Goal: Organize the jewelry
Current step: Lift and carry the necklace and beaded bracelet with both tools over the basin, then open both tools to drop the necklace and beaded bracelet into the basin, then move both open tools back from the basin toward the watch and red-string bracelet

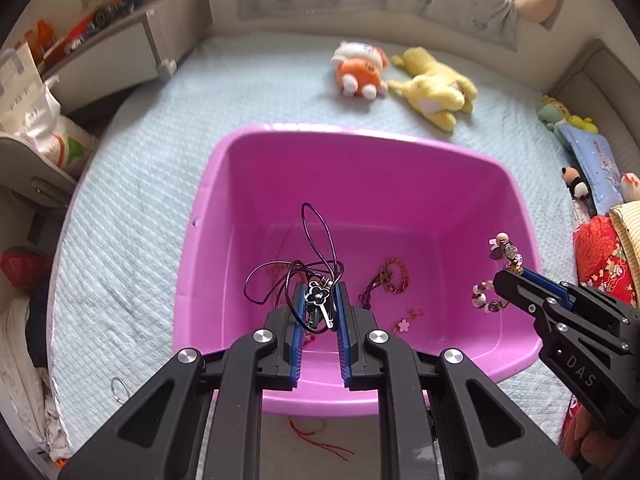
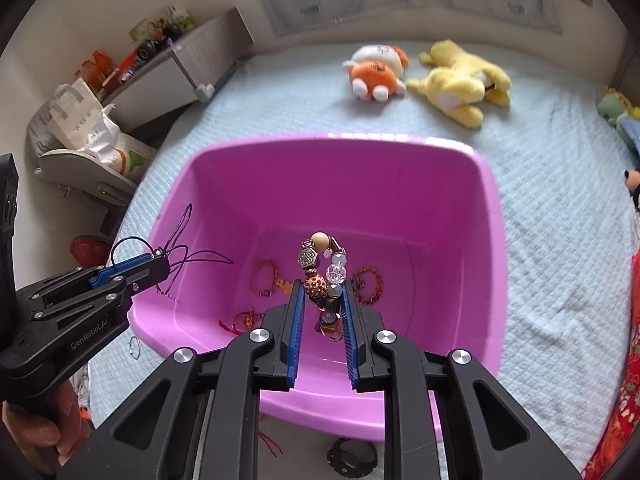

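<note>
Left tool (image 1: 319, 304) clamps a black cord necklace (image 1: 308, 264) with flower pendant (image 1: 318, 295), its cord loop pointing up and away over the pink bin (image 1: 360, 152). Right tool (image 2: 323, 300) pinches a beaded bracelet (image 2: 322, 268), standing upright above the bin. Braided bracelets (image 2: 264, 276) lie on the bin floor; beyond, plush toys (image 2: 460, 80) on the bed (image 2: 540, 200).

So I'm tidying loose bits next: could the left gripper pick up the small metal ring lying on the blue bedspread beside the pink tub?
Probably not yet. The left gripper is shut on a black cord necklace over the pink plastic tub; the small metal ring lies unobstructed on the light blue bedspread.
</note>
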Available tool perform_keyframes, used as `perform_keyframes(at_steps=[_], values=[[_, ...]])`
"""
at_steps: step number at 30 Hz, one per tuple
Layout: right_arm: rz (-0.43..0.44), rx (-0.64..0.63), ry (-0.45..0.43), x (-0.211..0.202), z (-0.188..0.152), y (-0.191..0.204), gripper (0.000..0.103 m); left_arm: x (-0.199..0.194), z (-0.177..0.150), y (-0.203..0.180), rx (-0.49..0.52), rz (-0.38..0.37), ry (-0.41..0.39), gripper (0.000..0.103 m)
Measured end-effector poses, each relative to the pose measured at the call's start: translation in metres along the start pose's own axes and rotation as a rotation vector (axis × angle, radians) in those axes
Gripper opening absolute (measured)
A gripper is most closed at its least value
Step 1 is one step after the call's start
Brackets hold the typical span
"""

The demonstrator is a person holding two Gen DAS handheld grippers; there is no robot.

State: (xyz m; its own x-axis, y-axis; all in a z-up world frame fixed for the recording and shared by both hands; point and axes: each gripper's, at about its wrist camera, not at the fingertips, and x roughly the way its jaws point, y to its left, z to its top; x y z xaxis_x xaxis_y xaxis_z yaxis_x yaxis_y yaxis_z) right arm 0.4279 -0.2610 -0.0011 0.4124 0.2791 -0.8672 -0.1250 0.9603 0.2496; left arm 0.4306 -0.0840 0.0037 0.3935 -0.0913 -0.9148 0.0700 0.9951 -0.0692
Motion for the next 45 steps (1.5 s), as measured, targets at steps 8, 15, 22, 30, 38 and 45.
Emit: perform_keyframes(at_steps=[8, 15, 22, 30, 38, 45], values=[[-0.001, 0.05, 0.171, 0.061, 0.003, -0.012, 0.018, 0.053, 0.0, 0.006, -0.037, 0.011, 0.145, 0.015], [-0.009, 0.035, 0.229, 0.08, 0.001, -0.013, 0.02, 0.075, 0.0, 0.008, -0.02, 0.048, 0.212, 0.024], [-0.052, 0.005, 0.229, 0.078, 0.007, -0.009, 0.049, 0.07, 0.002, 0.011, -0.021, 0.063, 0.204, 0.067], [-0.046, 0.007, 0.242, 0.064, 0.003, -0.009, 0.051, 0.058, -0.002, 0.02, -0.043, 0.072, 0.209, 0.073], [-0.039, 0.017, 0.235, 0.037, -0.008, -0.002, 0.054, 0.029, -0.014, 0.021, -0.024, 0.076, 0.188, 0.073], [-0.05, 0.041, 0.218, 0.005, -0.023, 0.001, 0.064, -0.007, -0.03, 0.025, -0.006, 0.073, 0.157, 0.077]])
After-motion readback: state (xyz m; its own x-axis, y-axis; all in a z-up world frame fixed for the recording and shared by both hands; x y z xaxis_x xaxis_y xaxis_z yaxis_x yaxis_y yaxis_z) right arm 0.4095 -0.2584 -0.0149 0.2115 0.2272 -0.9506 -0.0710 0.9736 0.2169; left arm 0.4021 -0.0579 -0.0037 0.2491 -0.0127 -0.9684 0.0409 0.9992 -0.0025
